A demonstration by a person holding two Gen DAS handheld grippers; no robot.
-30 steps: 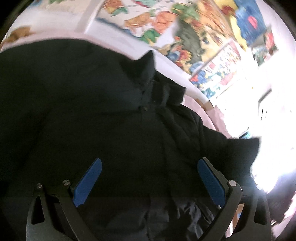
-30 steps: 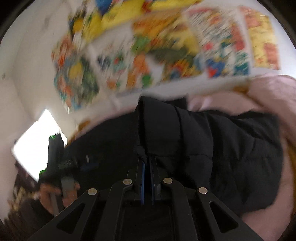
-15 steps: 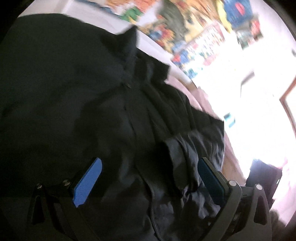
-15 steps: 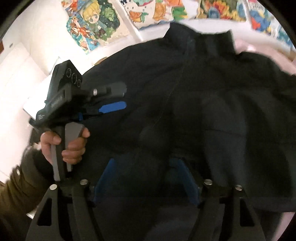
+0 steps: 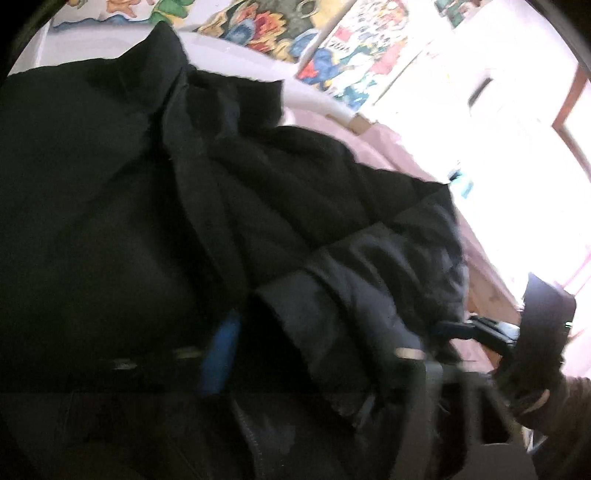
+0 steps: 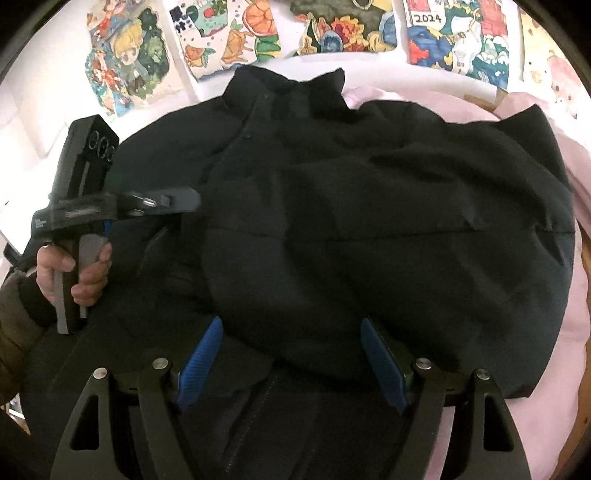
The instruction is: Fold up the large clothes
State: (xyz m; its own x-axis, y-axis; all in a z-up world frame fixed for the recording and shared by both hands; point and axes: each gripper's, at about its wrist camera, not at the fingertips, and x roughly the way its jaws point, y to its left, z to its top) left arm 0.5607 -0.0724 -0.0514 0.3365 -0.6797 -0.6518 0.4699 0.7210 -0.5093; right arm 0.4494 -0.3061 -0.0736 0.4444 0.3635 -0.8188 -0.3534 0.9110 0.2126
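Note:
A large black padded jacket [image 6: 369,206] lies spread on a pink bed cover [image 6: 569,295], collar toward the wall. It also fills the left wrist view [image 5: 184,221], where a folded part [image 5: 369,280] lies on top. My right gripper [image 6: 291,354] is open and empty, its blue pads either side of the jacket's lower edge. My left gripper [image 6: 162,203], held in a hand, is over the jacket's left side. In its own blurred view only one blue pad [image 5: 219,354] shows among the fabric, so its state is unclear.
Colourful posters [image 6: 258,33] cover the white wall behind the bed. A bright window [image 5: 517,166] lies to the right in the left wrist view. The pink cover shows at the jacket's right side.
The right gripper has opened and let go of the jacket, then drawn back. The left gripper has moved down into the fabric, and its pads have come closer together.

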